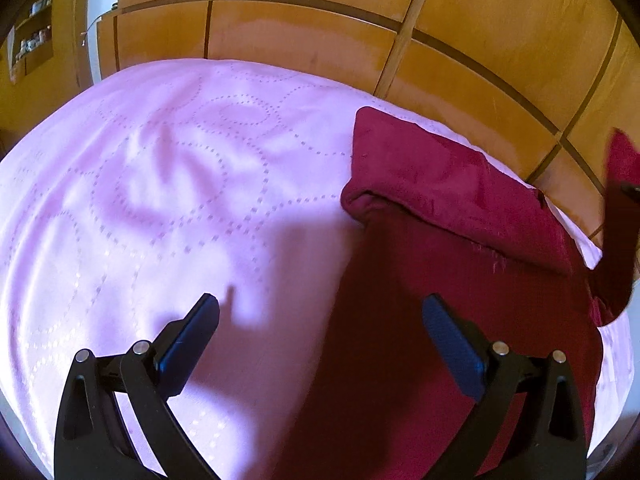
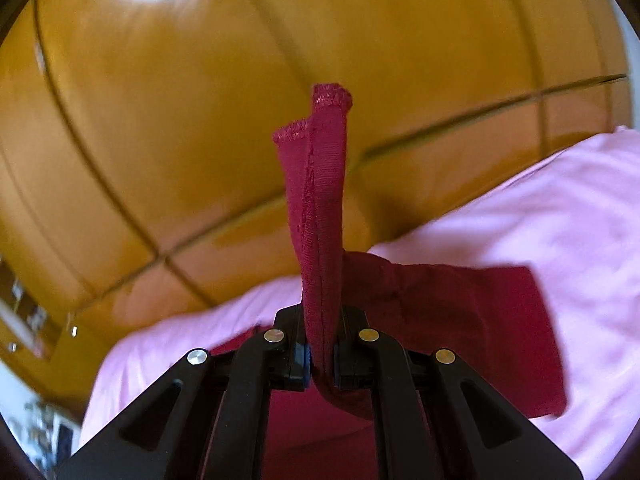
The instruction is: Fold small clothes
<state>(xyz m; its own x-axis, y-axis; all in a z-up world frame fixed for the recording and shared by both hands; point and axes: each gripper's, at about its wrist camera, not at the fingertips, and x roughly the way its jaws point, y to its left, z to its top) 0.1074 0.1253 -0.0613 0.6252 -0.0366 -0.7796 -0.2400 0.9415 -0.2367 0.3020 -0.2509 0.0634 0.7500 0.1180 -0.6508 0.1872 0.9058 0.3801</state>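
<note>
Clamped in right gripper (image 2: 320, 354): hemmed strip of crimson knit garment (image 2: 324, 208), rising up frame centre. Left gripper (image 1: 320, 312) gaping, empty, straddling garment's left edge on quilted pink bedspread (image 1: 140, 184).

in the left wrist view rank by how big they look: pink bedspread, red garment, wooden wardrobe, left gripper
1. pink bedspread
2. wooden wardrobe or red garment: look alike, unsure
4. left gripper, open; nearness to the camera inflates it
</note>
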